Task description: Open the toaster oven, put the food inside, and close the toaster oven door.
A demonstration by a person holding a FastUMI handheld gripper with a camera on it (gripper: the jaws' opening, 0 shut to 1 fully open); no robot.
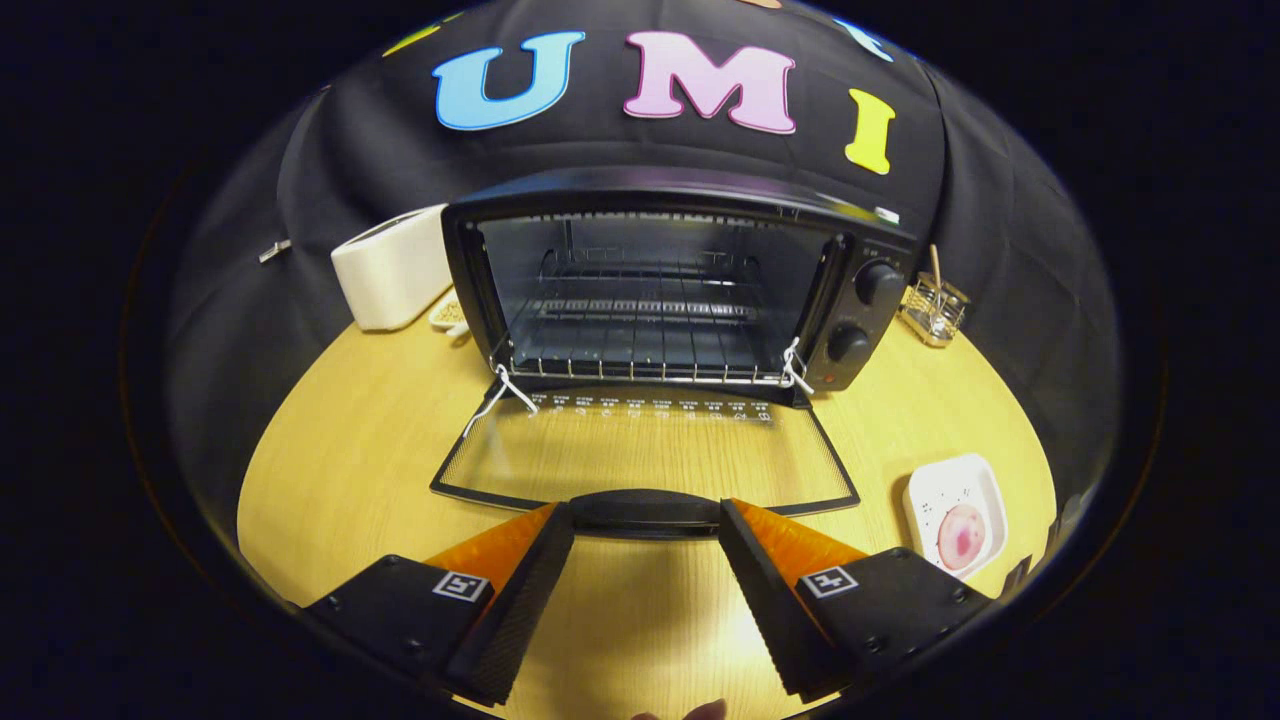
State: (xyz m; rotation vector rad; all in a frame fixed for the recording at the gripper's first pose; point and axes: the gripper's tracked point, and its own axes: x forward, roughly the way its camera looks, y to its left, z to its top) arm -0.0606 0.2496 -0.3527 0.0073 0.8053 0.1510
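- Behind, at far left: white toaster [392,268] beside the toaster oven [680,290], well clear of the work.
- Centre: oven door [640,460] folded flat on the table [340,470], its handle [645,510] just ahead of the fingertips; rack [640,350] bare.
- Gripper [645,545] spread wide, holding nothing.
- Right: food [962,535] on a white plate [930,490], beside the door's corner.
- Risk: swinging right for the food could clip the door's edge or nudge the plate, with the corner so near.
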